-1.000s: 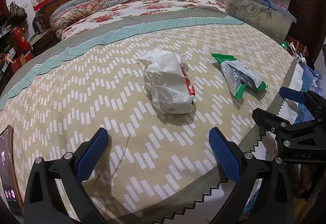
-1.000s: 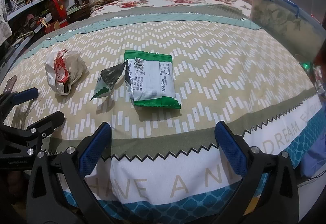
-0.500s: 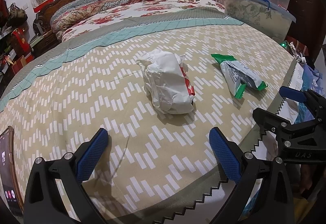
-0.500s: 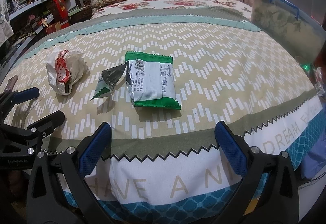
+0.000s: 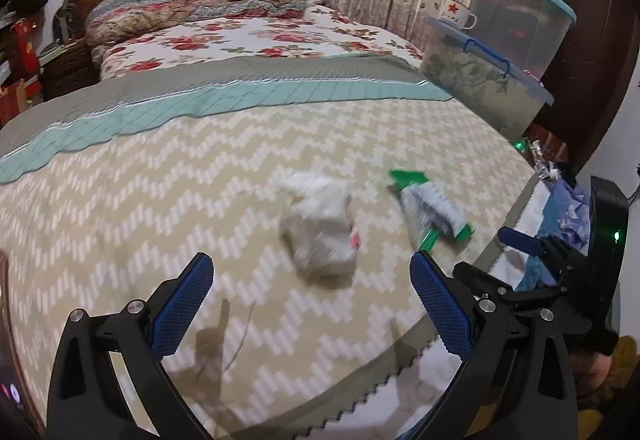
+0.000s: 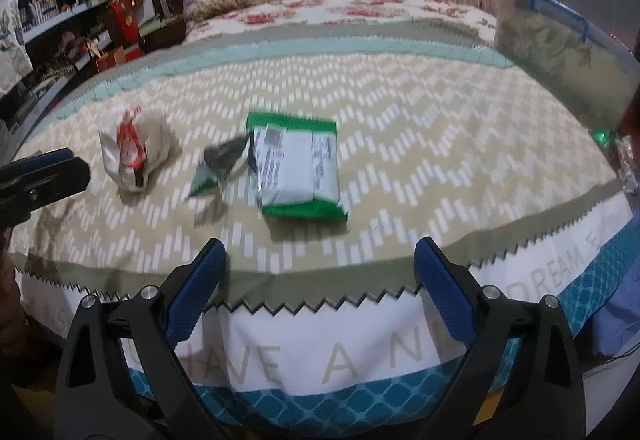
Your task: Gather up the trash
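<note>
Both the left tool (image 5: 310, 290) and the right tool (image 6: 320, 276) hung wide apart and empty above the bed (image 6: 440, 127), where a crumpled white wrapper (image 5: 320, 230) and a flat green-and-white packet (image 6: 298, 163) lay near each other.

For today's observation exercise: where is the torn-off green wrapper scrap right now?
In the right wrist view, the wrapper scrap lies on the bedspread, between the crumpled white bag on its left and the green-edged packet on its right.
</note>
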Tool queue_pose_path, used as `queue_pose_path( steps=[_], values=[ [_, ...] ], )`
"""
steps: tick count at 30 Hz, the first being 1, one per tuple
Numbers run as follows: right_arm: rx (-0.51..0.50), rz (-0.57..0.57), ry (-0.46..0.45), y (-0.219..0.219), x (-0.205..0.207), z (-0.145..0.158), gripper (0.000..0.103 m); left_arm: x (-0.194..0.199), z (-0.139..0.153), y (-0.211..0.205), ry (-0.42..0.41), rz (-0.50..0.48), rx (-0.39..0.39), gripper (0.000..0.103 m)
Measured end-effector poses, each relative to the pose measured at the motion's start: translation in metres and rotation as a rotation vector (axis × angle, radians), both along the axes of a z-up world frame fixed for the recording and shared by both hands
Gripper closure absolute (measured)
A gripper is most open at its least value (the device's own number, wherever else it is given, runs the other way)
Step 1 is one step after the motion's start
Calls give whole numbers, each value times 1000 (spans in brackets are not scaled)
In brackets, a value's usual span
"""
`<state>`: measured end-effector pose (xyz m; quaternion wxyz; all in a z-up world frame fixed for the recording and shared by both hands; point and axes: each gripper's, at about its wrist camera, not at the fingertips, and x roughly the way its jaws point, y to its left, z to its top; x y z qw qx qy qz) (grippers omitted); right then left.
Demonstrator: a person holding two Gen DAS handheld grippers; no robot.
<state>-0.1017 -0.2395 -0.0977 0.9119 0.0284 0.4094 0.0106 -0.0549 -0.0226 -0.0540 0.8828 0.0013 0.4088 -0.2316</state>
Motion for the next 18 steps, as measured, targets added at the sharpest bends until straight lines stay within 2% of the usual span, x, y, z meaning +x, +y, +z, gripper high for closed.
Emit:
queue_pose_path(
  steps=[6,8,10,11,12,13,14,15,18],
  values=[
    [83,-16,16,-18,21,1,9,25,-1,-24,25,-8,49,9],
    [94,0,30,-17,29,-2,8,32,-5,-29,40,11,73,13],
    [89,24,29,-12,35,-2,8,39,-10,-31,68,28,95,35],
    [88,29,26,-10,36,-2,9,42,-14,-30,88,36,99,43],
    [80,42,20,-7,39,-2,12,44,-17,-29,109,37,95,64],
    [52,49,11,-3,41,-2,31,46,-20,-29,134,29,77,68],
    [0,57,-1,2,41,-1,61,47,-19,-29,135,35,65,70],
    [-15,82,-10,6,42,1,64,46,-17,-31,128,31,73,71],
    [49,80,-26,-5,41,3,67,46,-8,-46,100,-4,94,72]
  ],
)
